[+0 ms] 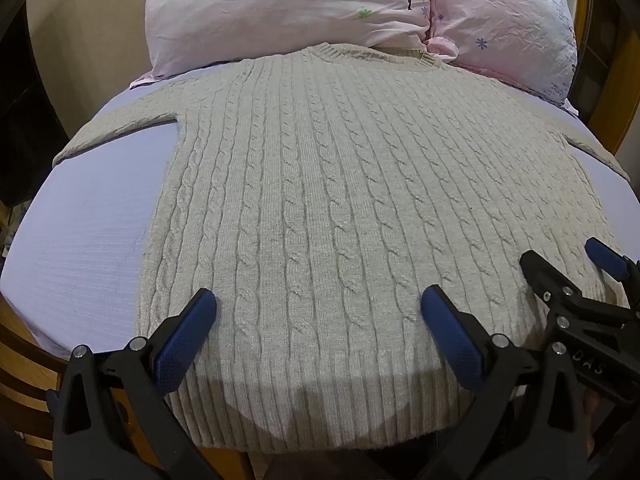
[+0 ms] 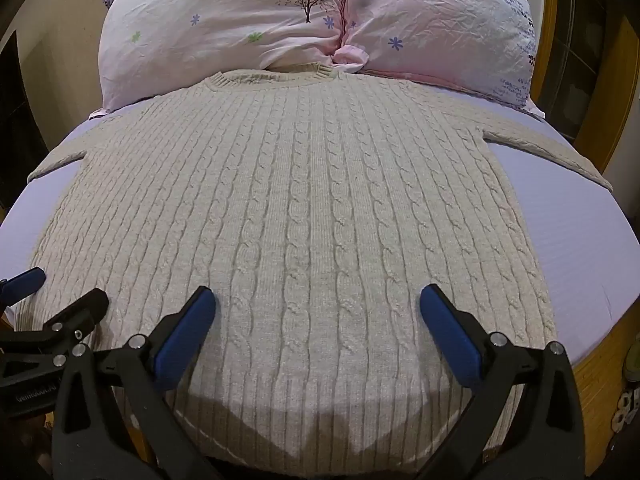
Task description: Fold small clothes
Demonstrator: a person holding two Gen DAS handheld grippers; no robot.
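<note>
We hold our left gripper [image 1: 319, 334] and right gripper [image 2: 318, 334] side by side over the near hem, each claw spread wide and empty, likely poised for a first fold. The cream cable-knit sweater [image 2: 304, 216] lies flat, sleeves out, on the lilac sheet [image 1: 92, 216]. Beyond its collar, two pink floral pillows [image 2: 224, 28] rest against the far wooden bed frame [image 2: 550, 32].

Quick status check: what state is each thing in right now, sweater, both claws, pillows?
Sweater: spread flat, unfolded, sleeves out sideways.
Left claw: open, empty, above the hem.
Right claw: open, empty, above the hem.
Pillows: side by side, by the collar.
</note>
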